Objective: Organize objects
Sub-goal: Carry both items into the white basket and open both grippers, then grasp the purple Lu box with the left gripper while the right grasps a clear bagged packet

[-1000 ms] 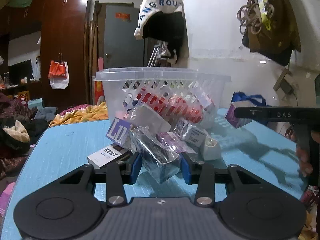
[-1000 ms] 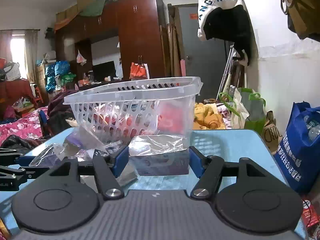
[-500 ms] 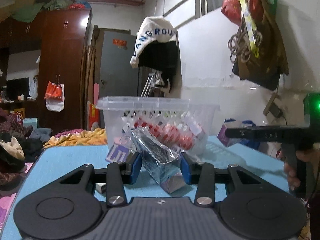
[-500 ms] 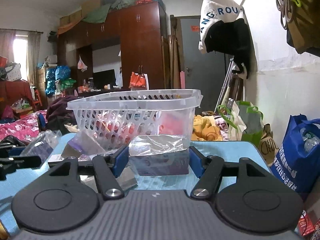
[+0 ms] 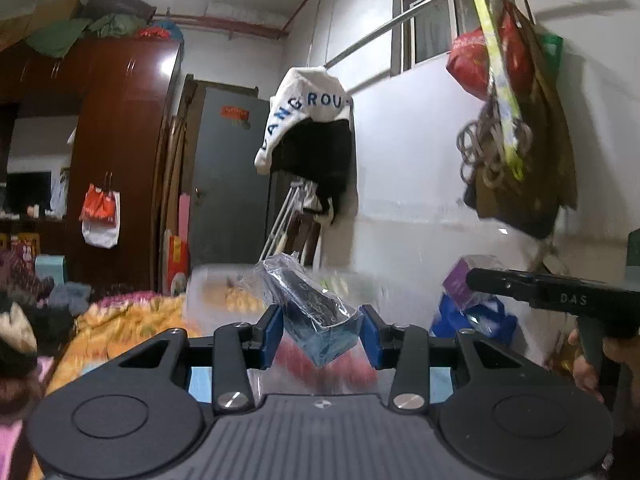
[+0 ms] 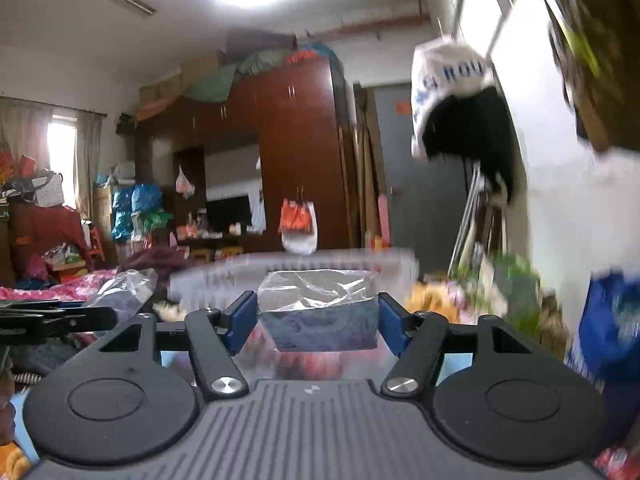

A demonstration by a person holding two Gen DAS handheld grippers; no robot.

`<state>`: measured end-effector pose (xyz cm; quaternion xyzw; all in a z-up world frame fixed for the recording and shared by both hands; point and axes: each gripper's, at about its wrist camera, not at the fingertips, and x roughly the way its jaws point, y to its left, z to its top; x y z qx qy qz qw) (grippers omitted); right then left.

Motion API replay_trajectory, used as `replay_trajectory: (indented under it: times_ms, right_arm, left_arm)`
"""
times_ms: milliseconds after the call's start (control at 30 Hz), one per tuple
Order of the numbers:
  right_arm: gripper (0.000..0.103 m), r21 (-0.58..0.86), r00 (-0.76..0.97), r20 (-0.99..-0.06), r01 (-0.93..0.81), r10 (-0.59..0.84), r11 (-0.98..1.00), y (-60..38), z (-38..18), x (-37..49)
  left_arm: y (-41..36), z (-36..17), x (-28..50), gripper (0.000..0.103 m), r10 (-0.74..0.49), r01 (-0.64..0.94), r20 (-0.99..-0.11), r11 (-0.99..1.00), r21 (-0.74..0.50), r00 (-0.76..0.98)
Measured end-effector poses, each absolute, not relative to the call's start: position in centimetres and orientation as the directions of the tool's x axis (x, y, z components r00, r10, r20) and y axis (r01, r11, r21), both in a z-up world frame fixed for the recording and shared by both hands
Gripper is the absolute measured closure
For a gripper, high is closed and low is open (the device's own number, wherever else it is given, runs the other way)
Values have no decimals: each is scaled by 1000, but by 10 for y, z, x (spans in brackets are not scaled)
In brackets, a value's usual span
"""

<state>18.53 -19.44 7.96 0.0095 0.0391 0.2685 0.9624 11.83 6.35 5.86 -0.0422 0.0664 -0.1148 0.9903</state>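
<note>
Wrapped packs ride above the basket (image 5: 224,280): our left tongs (image 5: 320,332) clamp a tilted dark pack (image 5: 308,312), our right tongs (image 6: 318,320) a level pack (image 6: 320,312). Slick film could let either slip, missing the basket.

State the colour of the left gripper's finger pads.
Blue pads, clearest in the left wrist view.

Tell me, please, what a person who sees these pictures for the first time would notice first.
First, each gripper holds a small box wrapped in clear plastic: the left gripper clamps a tilted dark box, the right gripper a level box. Just behind them stands a blurred clear plastic basket. High on the wall hangs a white and black garment with blue letters.
</note>
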Motion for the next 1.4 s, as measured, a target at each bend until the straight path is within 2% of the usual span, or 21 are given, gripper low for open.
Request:
replay_trajectory:
  times_ms: [100,200,233,267,300,333,367,400,533,600,633,733,867,1033,1267,1400]
  right_arm:
    - [36,-1,854,-98,-514,511,858,-171,112,221]
    - [36,-28,848,-184,-509,496,860,-148,119,269]
    - [36,-24,848,-212,-501,486,865,-143,117,282]
    - [34,-31,842,-233,-506,486,862,-139,113,291]
    - [30,-43,835,-259,-512,486,858,-133,110,300]
    - [26,-50,842,-269,-497,468,866,-129,106,305]
    - [13,-53,854,-257,-480,453,875,-129,103,304]
    - [0,-54,861,-246,-471,446,880,-130,101,303]
    - [0,-12,829,-227,-526,510,850,-149,100,277]
    - [0,5,819,-206,-546,535,838,-164,96,256]
    - [0,9,810,-202,-560,550,828,-169,92,250]
    - [0,28,785,-272,-571,556,820,-174,62,234]
    - [0,93,707,-444,-575,551,813,-168,21,243]
    - [0,122,613,-536,-623,580,772,-148,5,261]
    - [0,90,569,-606,-646,556,758,-125,-7,266]
    - [0,101,561,-598,-656,573,748,-129,-13,266]
  left_arm:
    - [64,88,175,57,-218,196,-193,972,-126,957]
    - [63,92,227,56,-193,159,-292,978,-139,936]
    - [64,90,239,52,-192,152,-312,977,-148,931]
    - [65,87,251,35,-186,144,-335,979,-147,924]
    - [66,82,259,24,-166,120,-354,982,-148,920]
    - [67,79,265,23,-143,96,-368,985,-145,919]
    - [68,77,266,23,-138,89,-377,985,-145,916]
    - [69,76,261,23,-153,103,-371,983,-150,916]
    - [70,81,215,22,-210,175,-277,973,-148,938]
    - [70,79,185,13,-205,180,-250,976,-122,946]
    - [71,75,173,11,-193,171,-248,979,-107,949]
    - [75,54,156,10,-157,140,-288,987,-81,945]
    - [85,22,167,10,-148,126,-390,989,-82,909]
    - [98,4,196,10,-148,92,-483,986,-139,863]
    - [101,-13,226,10,-187,104,-595,980,-171,781]
    - [98,-18,238,11,-162,77,-630,984,-160,760]
